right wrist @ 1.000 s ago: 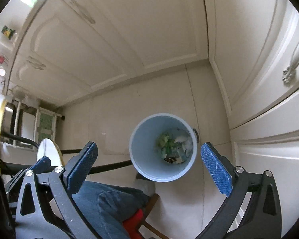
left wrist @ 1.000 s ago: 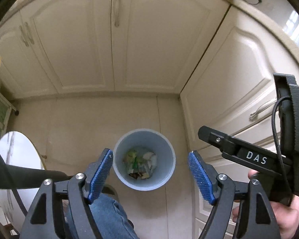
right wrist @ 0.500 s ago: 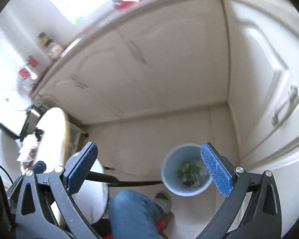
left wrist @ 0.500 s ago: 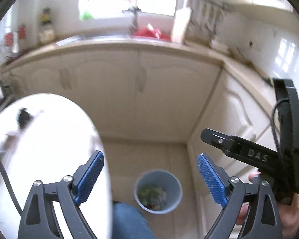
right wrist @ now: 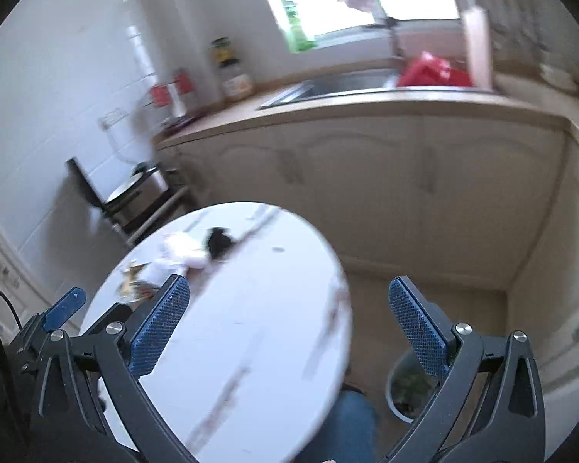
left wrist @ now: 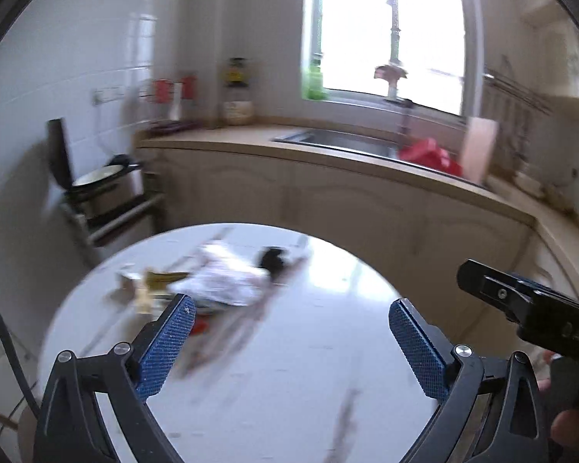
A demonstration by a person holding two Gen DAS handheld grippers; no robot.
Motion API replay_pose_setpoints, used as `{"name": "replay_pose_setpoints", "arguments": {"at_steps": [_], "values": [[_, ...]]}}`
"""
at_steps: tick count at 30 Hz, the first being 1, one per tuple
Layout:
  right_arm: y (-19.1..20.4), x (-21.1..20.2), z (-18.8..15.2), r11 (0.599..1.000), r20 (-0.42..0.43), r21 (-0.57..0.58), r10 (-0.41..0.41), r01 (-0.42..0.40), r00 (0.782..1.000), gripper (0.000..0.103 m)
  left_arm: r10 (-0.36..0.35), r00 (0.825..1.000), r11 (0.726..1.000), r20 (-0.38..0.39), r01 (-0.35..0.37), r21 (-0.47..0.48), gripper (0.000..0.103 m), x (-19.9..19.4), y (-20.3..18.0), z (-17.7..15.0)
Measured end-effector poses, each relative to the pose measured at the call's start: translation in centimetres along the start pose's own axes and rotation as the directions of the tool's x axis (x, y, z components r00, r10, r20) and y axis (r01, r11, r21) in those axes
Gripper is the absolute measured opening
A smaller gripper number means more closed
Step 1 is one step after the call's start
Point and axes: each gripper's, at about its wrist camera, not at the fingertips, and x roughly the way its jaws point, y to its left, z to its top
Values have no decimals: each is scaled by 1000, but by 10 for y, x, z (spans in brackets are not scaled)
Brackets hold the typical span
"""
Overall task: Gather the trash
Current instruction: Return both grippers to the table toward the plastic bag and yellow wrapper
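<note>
A round white table (left wrist: 289, 366) holds a blurred pile of trash at its far left: crumpled white paper (left wrist: 224, 277), a black lump (left wrist: 270, 258) and yellowish wrappers (left wrist: 150, 285). The pile also shows in the right wrist view (right wrist: 181, 254). My left gripper (left wrist: 289, 347) is open and empty above the table's near side. My right gripper (right wrist: 289, 332) is open and empty over the table's right edge. The light blue trash bin (right wrist: 395, 389) stands on the floor low right, partly hidden by a finger.
Cream kitchen cabinets (left wrist: 366, 208) with a sink (left wrist: 339, 142) and a red item (left wrist: 428, 154) run along the back under a window. A rack with a pot (left wrist: 100, 185) stands left of the table. The person's jeans-clad leg (right wrist: 347, 424) is beside the bin.
Both grippers have swung up from pointing down at the bin to facing the table and counter. The bin has left the left view. Both stay open and empty.
</note>
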Motion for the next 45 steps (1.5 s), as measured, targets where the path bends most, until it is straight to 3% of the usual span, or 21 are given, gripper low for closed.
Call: {"name": "replay_pose_setpoints", "arguments": {"at_steps": [7, 11, 23, 27, 34, 40, 45], "values": [[85, 9, -3, 992, 19, -123, 39, -36, 999, 103, 132, 990, 990, 54, -130, -46, 102, -54, 54, 2], [122, 11, -6, 981, 25, -183, 68, -62, 997, 103, 166, 984, 984, 68, -161, -74, 102, -70, 71, -6], [160, 25, -6, 969, 24, -237, 75, -67, 997, 103, 209, 978, 969, 18, -205, -135, 102, -63, 123, -17], [156, 43, -5, 971, -4, -233, 53, -53, 999, 103, 212, 977, 967, -12, -212, -140, 102, -45, 132, -12], [143, 93, -6, 972, -93, -231, 13, -34, 996, 103, 184, 977, 971, -109, -198, -133, 102, 22, 151, 0], [131, 147, -16, 974, -199, -222, -5, -40, 980, 103, 159, 970, 972, -183, -187, -143, 102, 77, 167, 8], [134, 187, -11, 978, -255, -193, 32, -83, 966, 103, 160, 965, 973, -206, -190, -133, 102, 114, 186, 27]]}}
